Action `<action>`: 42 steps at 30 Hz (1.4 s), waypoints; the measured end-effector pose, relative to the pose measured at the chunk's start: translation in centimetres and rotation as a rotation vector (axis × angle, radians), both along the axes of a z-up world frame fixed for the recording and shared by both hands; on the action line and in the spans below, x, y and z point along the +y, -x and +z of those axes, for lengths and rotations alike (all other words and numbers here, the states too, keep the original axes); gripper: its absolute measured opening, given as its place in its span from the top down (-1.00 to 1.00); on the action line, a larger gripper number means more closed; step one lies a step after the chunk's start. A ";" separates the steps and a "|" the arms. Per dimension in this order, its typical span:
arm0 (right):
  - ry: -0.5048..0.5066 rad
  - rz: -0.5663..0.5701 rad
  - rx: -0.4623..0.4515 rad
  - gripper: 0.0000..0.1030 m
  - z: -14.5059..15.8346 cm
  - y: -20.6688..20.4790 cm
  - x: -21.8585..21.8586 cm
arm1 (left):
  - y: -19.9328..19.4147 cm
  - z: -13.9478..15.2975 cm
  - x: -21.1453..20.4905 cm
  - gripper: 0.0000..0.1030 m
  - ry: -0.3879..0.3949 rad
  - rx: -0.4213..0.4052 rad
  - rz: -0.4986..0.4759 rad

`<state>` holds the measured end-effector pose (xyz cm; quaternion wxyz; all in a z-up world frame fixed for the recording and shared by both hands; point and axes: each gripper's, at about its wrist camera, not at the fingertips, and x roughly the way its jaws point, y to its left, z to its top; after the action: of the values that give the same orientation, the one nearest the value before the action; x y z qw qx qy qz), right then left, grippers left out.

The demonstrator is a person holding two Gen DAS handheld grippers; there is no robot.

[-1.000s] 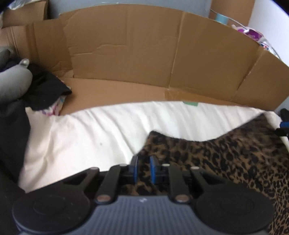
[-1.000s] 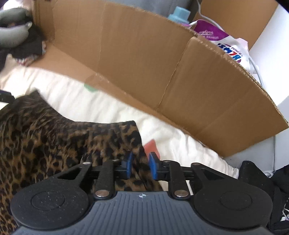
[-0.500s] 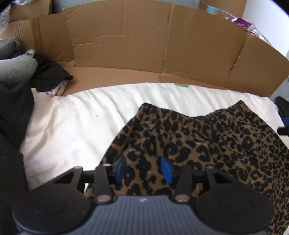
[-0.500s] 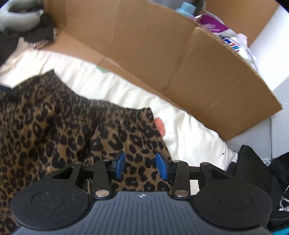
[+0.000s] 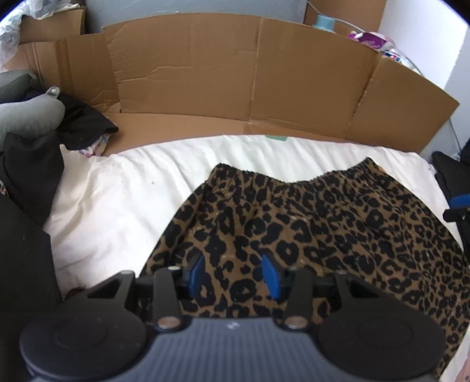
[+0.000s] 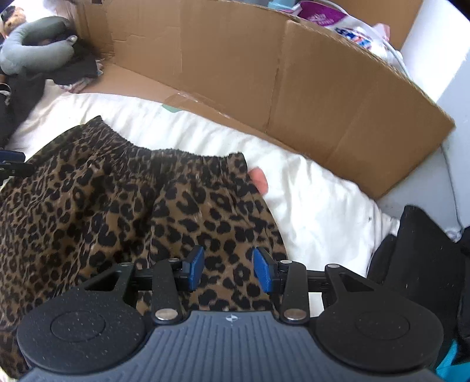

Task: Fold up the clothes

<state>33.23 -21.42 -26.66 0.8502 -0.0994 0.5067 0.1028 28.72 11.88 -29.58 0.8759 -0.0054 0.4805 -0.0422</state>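
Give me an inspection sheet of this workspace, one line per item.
Surface: white sheet, wrinkled.
Job's things: leopard skirt spread flat, waistband at the far edge.
Clutter: black clothes and grey pillow far left; black cloth at right.
Grippers: left gripper and right gripper open over the skirt, gripping nothing.
Cables: white cable behind the cardboard.
Surroundings: cardboard wall; detergent bag beyond.

Leopard-print skirt (image 5: 308,223) — cream sheet (image 5: 123,205)

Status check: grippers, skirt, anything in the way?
Left gripper open, right gripper open, both over skirt. Skirt flat on sheet, unfolded. Nothing on it.
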 end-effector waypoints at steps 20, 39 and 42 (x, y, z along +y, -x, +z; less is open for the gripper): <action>-0.128 -0.327 -0.014 0.14 -5.8 12.0 -13.5 | 9.5 -0.5 -2.2 0.10 0.074 0.049 -0.090; -0.202 -0.438 0.023 0.14 -9.4 15.5 -15.4 | 14.6 -0.9 8.9 0.15 -0.011 0.057 0.152; -0.213 -0.446 0.025 0.14 -9.5 15.5 -15.5 | 15.0 -0.5 11.2 0.15 -0.029 0.053 0.203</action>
<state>17.69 -36.95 -36.11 0.8513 0.1063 0.5128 -0.0334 13.69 23.12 -30.05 0.8627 -0.0423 0.5010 0.0540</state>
